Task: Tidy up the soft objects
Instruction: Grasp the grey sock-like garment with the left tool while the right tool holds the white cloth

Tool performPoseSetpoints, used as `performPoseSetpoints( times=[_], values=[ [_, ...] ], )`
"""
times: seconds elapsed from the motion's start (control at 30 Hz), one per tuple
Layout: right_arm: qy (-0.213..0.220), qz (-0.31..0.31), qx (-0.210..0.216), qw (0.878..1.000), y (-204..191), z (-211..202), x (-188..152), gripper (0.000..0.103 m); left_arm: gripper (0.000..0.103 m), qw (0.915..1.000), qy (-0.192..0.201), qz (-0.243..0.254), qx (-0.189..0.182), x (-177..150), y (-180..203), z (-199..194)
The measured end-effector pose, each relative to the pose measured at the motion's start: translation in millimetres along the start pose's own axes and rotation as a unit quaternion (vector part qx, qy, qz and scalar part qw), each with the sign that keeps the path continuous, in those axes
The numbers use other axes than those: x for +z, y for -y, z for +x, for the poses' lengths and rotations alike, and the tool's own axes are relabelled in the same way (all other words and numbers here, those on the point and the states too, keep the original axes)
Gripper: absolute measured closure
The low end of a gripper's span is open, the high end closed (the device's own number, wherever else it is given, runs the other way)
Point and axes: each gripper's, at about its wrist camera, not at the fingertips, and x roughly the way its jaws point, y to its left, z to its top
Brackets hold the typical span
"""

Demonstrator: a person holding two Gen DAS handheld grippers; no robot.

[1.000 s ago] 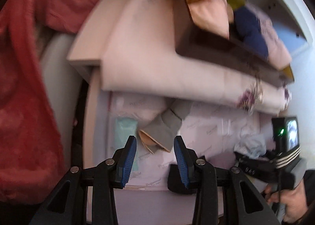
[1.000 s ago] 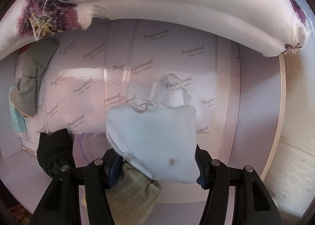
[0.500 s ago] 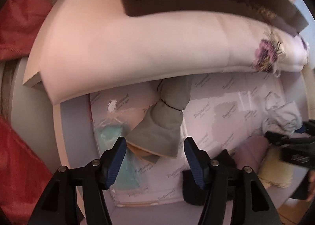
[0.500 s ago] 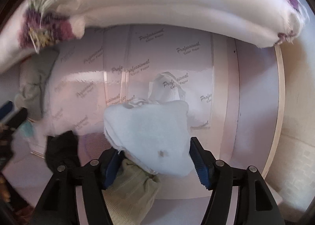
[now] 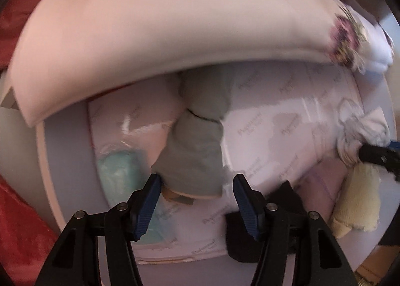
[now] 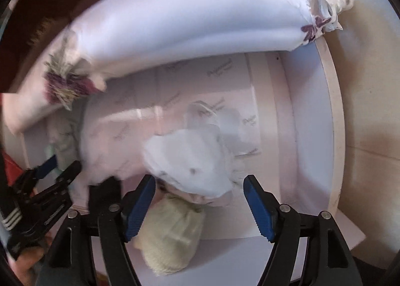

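Note:
My left gripper (image 5: 196, 207) is open, its fingers on either side of the near end of a grey-green rolled sock (image 5: 197, 146) lying on a white printed sheet (image 5: 270, 120). My right gripper (image 6: 200, 207) is open; a pale blue-white cloth bundle (image 6: 190, 163) lies just ahead between its fingers, on top of a pale yellow sock bundle (image 6: 170, 236). The left gripper also shows in the right wrist view (image 6: 53, 171). The white cloth bundle also shows at the right of the left wrist view (image 5: 360, 135).
A long white pillow with purple flowers (image 5: 150, 43) hangs over the back of the shelf, also in the right wrist view (image 6: 190, 18). A mint packet (image 5: 120, 173), a black cloth (image 5: 287, 203), a lilac cloth (image 5: 322, 186) and red fabric (image 5: 17, 236) lie nearby.
My left gripper has moved forward and down to the grey-green sock. My right gripper has opened and let go of the white cloth bundle, which now rests on the yellow bundle.

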Motion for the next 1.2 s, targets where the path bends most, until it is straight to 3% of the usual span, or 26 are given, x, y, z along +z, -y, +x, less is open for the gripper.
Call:
performPoseSetpoints(
  times=[0.07, 0.13, 0.2, 0.3, 0.47, 0.73, 0.8, 0.9, 1.0, 1.2],
  values=[
    [-0.002, 0.004, -0.014, 1.0, 4.7, 7.3, 1.6, 0.029, 0.044, 0.9999, -0.004, 0.009, -0.01, -0.8, 5.0, 0.6],
    [-0.007, -0.003, -0.008, 1.0, 5.2, 11.5, 1.7, 0.047, 0.044, 0.9994, -0.008, 0.006, -0.033, 0.2, 3.3, -1.1],
    [-0.004, -0.028, -0.012, 1.0, -1.9, 10.3, 0.4, 0.049, 0.044, 0.9989, -0.008, -0.007, -0.046, 0.6, 0.8, -5.0],
    [0.004, -0.036, -0.005, 0.999, -4.6, 7.3, 0.8, 0.05, 0.044, 0.9977, 0.005, -0.029, -0.062, 2.7, -4.8, -14.1],
    [0.006, -0.057, -0.029, 0.998, -13.2, 11.0, -5.4, 0.048, 0.044, 0.999, 0.029, -0.021, -0.028, 7.4, -5.9, -25.1],
    [0.01, -0.06, -0.036, 0.998, -32.9, 14.3, -6.9, 0.044, 0.044, 0.9979, 0.042, -0.04, -0.029, 5.8, -4.8, -30.9],
    [0.011, -0.059, -0.036, 0.998, -33.9, 15.2, -6.3, 0.043, 0.038, 0.9958, 0.044, -0.062, -0.051, 6.1, -12.5, -31.8],
    [0.01, -0.057, -0.036, 0.998, -33.5, 17.5, -4.5, 0.042, 0.021, 0.9949, 0.036, -0.081, -0.05, 5.0, -21.5, -29.3],
    [0.011, -0.052, -0.031, 0.998, -33.6, 20.8, -2.1, 0.041, 0.019, 0.9907, 0.032, -0.111, -0.071, 6.6, -33.2, -30.0],
    [0.008, -0.052, -0.03, 0.998, -34.4, 21.4, 2.0, 0.04, 0.021, 0.991, 0.041, -0.119, -0.046, 10.7, -42.3, -36.3]
  ],
)
